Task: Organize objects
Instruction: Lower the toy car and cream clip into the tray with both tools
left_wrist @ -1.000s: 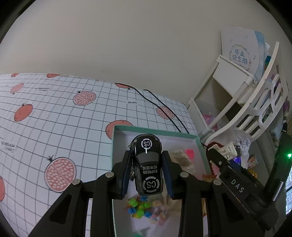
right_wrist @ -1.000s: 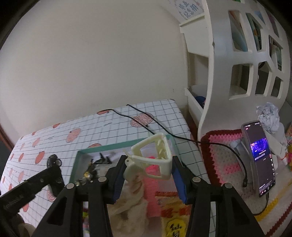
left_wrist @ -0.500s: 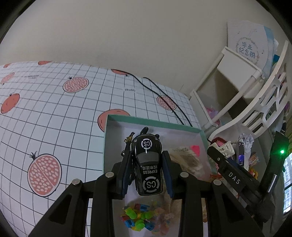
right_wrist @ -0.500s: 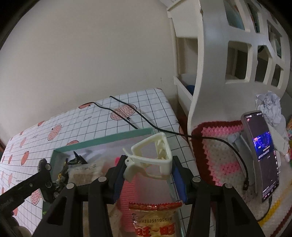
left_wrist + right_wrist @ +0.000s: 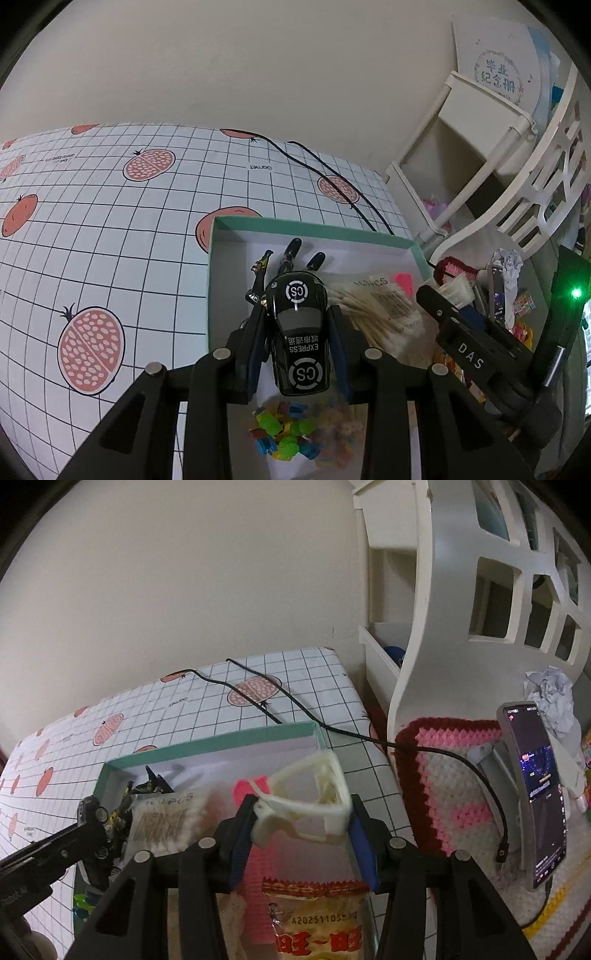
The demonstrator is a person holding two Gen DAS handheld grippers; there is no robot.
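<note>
My left gripper (image 5: 297, 328) is shut on a black toy car (image 5: 300, 334) with "CS" and "EXPRESS" printed on it, held over the left part of a teal-rimmed box (image 5: 314, 227). In the right wrist view my right gripper (image 5: 301, 821) is shut on a cream plastic clip (image 5: 314, 797), held above the right part of the same box (image 5: 207, 744). Inside the box lie a black figure (image 5: 291, 254), a pack of cotton swabs (image 5: 380, 306), a pink piece (image 5: 245, 788), a bag of coloured bits (image 5: 295, 439) and a snack packet (image 5: 314, 919).
The box stands on a grid-patterned tablecloth with red fruit prints (image 5: 110, 206). A black cable (image 5: 295, 709) runs across it to a phone on a stand (image 5: 532, 797) on a pink crochet mat (image 5: 443, 775). A white shelf unit (image 5: 461, 590) stands at the right by the wall.
Both grippers have moved lower and closer over the box with their loads. The clip has tilted down toward the pink piece; the figure and swabs now show beyond the car.
</note>
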